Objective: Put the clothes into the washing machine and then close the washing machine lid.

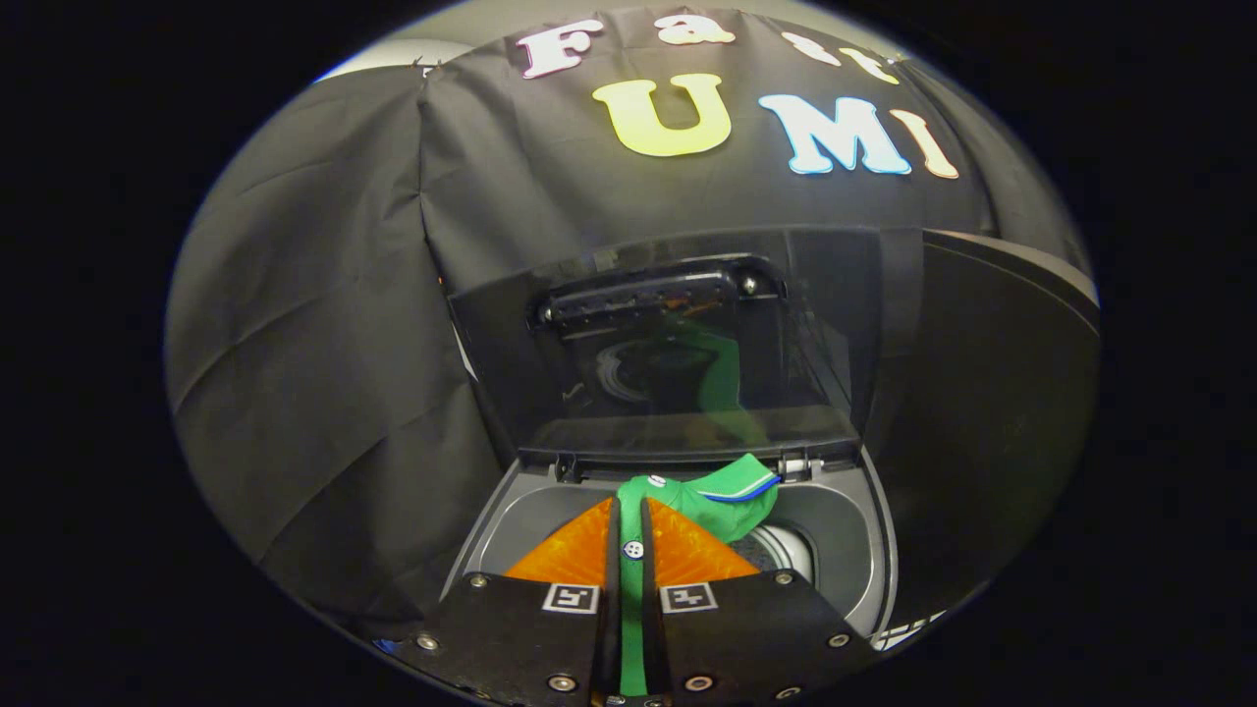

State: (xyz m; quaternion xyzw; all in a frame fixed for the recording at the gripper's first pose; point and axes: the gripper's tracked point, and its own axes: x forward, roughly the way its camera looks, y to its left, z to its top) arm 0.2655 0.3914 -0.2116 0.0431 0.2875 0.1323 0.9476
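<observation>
Both fingers of the hand-held gripper pinch a green garment above the washing machine; its lid stands raised beyond.

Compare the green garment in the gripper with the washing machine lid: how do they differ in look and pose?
The green garment is soft, crumpled and bright; the washing machine lid is rigid, flat, dark and glossy.
The garment hangs over the open drum, pinched by the gripper; the lid stands raised behind it, held by nothing.
Shared: both sit at the machine's opening.

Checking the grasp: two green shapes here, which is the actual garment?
The green shirt pinched in the gripper, hanging over the washer's tub. The fainter green above is its reflection in the raised lid.
</observation>
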